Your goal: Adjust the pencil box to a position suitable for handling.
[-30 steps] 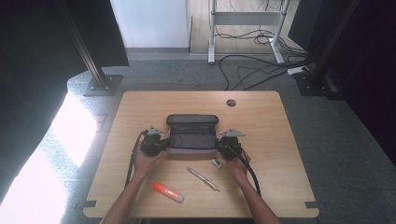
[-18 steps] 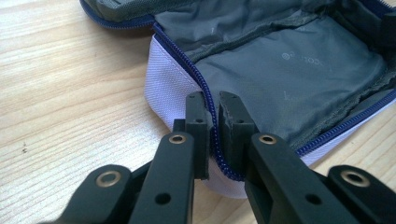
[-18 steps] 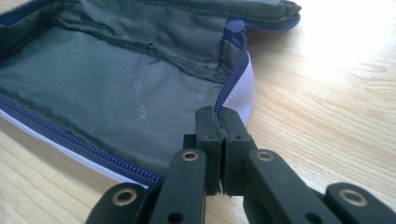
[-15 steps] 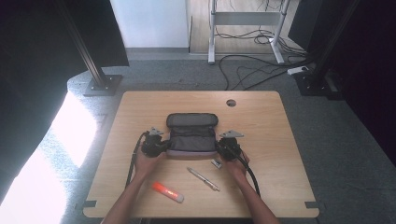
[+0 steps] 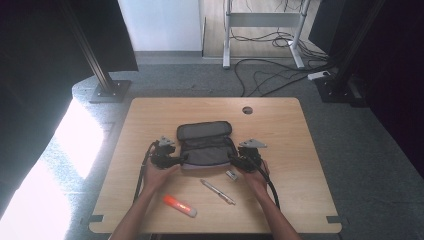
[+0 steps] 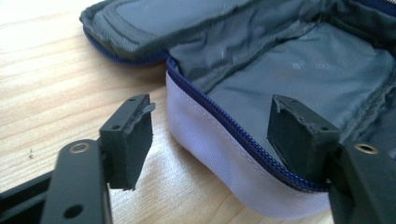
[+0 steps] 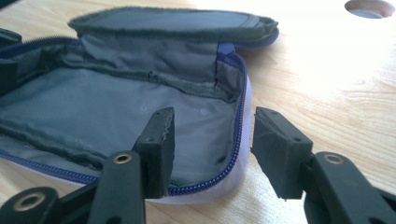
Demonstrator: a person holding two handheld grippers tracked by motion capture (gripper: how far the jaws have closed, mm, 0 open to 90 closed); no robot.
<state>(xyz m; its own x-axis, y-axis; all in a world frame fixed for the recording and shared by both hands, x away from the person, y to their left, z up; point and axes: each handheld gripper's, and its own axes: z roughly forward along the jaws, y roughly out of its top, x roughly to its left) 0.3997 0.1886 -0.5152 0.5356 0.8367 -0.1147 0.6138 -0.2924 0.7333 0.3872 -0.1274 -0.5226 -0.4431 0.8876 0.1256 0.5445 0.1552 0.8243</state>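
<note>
While tongs gape, open pouch (image 5: 205, 145) (no legible label).

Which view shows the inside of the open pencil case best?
The right gripper view: it looks along the grey lining of the pencil case up to the raised lid. The left gripper view shows one end of the lining and the blue zip edge close up. The high view shows the whole case small, lid folded back.

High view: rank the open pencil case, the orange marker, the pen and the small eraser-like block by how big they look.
1. Pencil case, by far the largest.
2-3. Orange marker and pen: similar length, marker thicker, so not ranked apart.
4. Small block, smallest.
</note>
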